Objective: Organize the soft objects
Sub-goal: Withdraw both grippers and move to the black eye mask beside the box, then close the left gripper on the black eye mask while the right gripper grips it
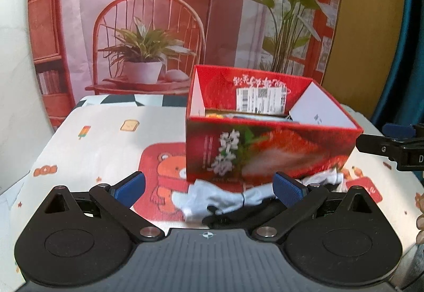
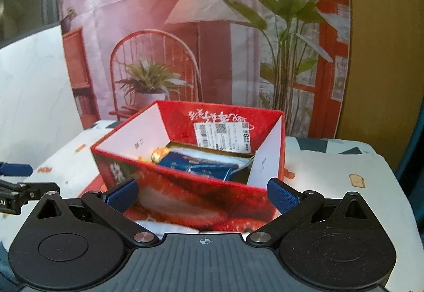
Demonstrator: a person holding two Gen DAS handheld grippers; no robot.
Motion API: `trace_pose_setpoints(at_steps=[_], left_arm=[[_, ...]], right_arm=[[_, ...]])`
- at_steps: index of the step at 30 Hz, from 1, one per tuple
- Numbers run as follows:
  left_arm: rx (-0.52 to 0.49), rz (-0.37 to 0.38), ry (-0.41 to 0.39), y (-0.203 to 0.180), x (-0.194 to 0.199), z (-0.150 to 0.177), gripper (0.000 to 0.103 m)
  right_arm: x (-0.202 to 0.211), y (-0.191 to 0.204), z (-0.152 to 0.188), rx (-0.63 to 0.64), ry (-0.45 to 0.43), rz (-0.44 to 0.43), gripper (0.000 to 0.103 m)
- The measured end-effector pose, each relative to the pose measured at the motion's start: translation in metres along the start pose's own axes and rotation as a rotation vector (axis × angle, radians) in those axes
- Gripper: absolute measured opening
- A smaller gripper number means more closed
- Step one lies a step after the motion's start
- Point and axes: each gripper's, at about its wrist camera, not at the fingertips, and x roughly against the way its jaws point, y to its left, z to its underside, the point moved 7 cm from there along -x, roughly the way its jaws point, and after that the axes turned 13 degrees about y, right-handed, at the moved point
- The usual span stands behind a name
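A pale grey-white cloth point(image 1: 212, 198) and a black cloth point(image 1: 238, 213) lie crumpled on the tablecloth against the near wall of a red open-top box point(image 1: 265, 143). My left gripper point(image 1: 209, 187) is open just above them, its blue pads either side of the heap and holding nothing. In the right wrist view the red box point(image 2: 190, 191) fills the gap of my right gripper point(image 2: 202, 195), which is open and empty. A blue packet point(image 2: 196, 166) and a yellow-orange item point(image 2: 159, 153) lie inside the box. A bit of pale cloth point(image 2: 159, 225) shows under the box's near edge.
The table wears a printed cloth with a red bear patch point(image 1: 164, 172). A photo backdrop point(image 1: 159, 13) hangs behind the table. My right gripper point(image 1: 392, 138) pokes in at the right edge of the left view; my left gripper point(image 2: 18, 178) shows at the left edge of the right view.
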Motion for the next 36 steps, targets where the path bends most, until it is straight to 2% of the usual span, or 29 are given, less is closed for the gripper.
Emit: trace_pose_setpoints(at_steps=[11,17,25,31,33,36], left_arm=[[0.054,-0.014,0.044,0.009,-0.005,0.032,0.102],[0.083,0.005,0.080,0.010,-0.009,0.045,0.101],[0.066,0.056,0.120,-0.001,-0.017,0.053,0.090],[0.084,0.081,0.129,-0.002,-0.021,0.055,0.084],[0.089,0.078,0.119,0.000,-0.021,0.051,0.084],[0.065,0.058,0.100,-0.002,-0.024,0.043,0.083]], right_arm=[[-0.009,0.009,0.042,-0.006,0.077,-0.014,0.103],[-0.013,0.003,0.059,-0.052,0.105,-0.029,0.103],[-0.019,0.008,0.070,-0.060,0.144,-0.074,0.101],[-0.024,0.013,0.076,-0.043,0.164,-0.071,0.093],[-0.025,0.011,0.075,-0.048,0.165,-0.068,0.087],[-0.028,0.004,0.072,-0.039,0.156,-0.028,0.083]])
